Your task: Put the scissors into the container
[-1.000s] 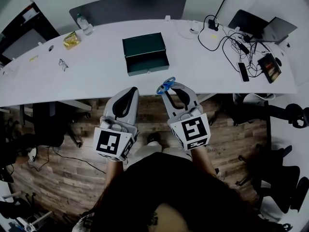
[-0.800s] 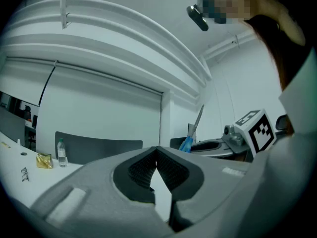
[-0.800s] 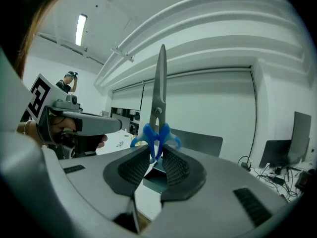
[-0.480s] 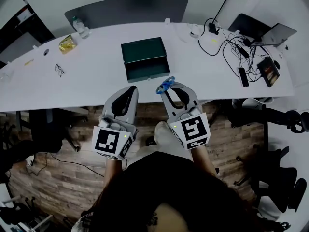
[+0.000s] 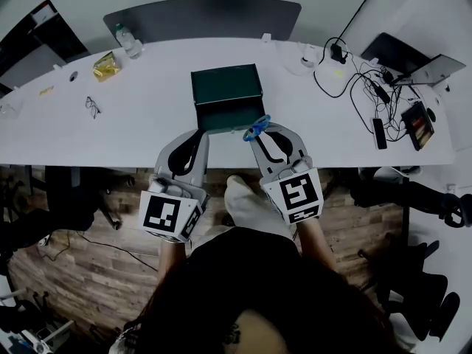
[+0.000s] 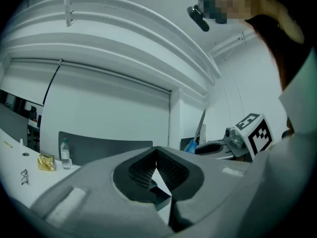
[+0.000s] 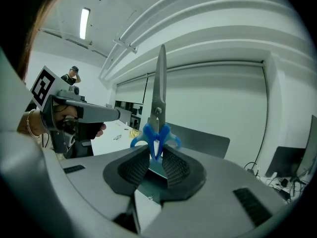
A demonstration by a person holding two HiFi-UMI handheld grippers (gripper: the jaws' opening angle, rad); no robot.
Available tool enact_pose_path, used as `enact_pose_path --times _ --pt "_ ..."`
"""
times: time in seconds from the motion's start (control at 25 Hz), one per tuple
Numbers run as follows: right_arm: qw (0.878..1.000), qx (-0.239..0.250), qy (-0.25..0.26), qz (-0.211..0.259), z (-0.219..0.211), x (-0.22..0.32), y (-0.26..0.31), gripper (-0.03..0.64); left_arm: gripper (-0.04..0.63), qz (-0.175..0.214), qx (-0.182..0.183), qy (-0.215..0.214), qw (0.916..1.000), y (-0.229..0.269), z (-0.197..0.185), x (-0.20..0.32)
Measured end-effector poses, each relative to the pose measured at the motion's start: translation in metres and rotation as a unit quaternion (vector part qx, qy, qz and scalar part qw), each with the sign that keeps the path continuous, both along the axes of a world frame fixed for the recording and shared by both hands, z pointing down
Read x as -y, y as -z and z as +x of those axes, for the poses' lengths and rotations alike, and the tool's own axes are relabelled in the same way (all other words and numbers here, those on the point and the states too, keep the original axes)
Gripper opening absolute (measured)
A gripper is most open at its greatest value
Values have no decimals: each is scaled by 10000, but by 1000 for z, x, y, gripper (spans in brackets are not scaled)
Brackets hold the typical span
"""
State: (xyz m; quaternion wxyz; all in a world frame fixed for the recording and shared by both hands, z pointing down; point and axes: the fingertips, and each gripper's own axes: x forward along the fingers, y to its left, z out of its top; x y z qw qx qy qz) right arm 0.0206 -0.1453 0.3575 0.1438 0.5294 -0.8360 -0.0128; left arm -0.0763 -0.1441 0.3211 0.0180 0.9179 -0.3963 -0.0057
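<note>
**Head view – scissors in the right gripper, at the container's near side**

The right gripper (image 5: 264,133) reaches over the near edge of the white worktop (image 5: 147,124), with the blue-handled scissors (image 5: 256,129) at its tip. They sit at the front of the dark green container (image 5: 225,87), which lies open. It is hard to tell whether they are over its near wall or just short of it.

In the right gripper view, the jaws are closed on the scissors (image 7: 157,129) at the blue handles. The 2 blades are shut together and point straight up.

The left gripper (image 5: 193,135) is alongside, just left of the right one and also at the worktop's edge. In the left gripper view, its jaws (image 6: 157,155) meet at the tips with nothing between them.

Further left on the worktop lie a pair of glasses (image 5: 92,108), a yellow packet (image 5: 107,65) and a bottle (image 5: 127,37) – all well apart from the container. A tangle of cables (image 5: 354,76) lies to the right.
</note>
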Motion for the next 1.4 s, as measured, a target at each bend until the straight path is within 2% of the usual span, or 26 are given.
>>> enact_pose_path --times 0.36,0.8,1.16,1.4 --pt "9987 -314 355 -173 4 40 -20 83 11 -128 30 164 9998 -4 6 41" --pt "9907 -979 816 -479 17 85 -59 84 11 -83 -59 368 9993 -7 14 77" --pt "9769 -1551 1220 -820 21 116 -98 84 11 -184 -12 599 9980 -13 10 100" --pt "9627 -1921 1514 -1160 21 130 -133 84 11 -217 -30 752 9969 -15 3 113"
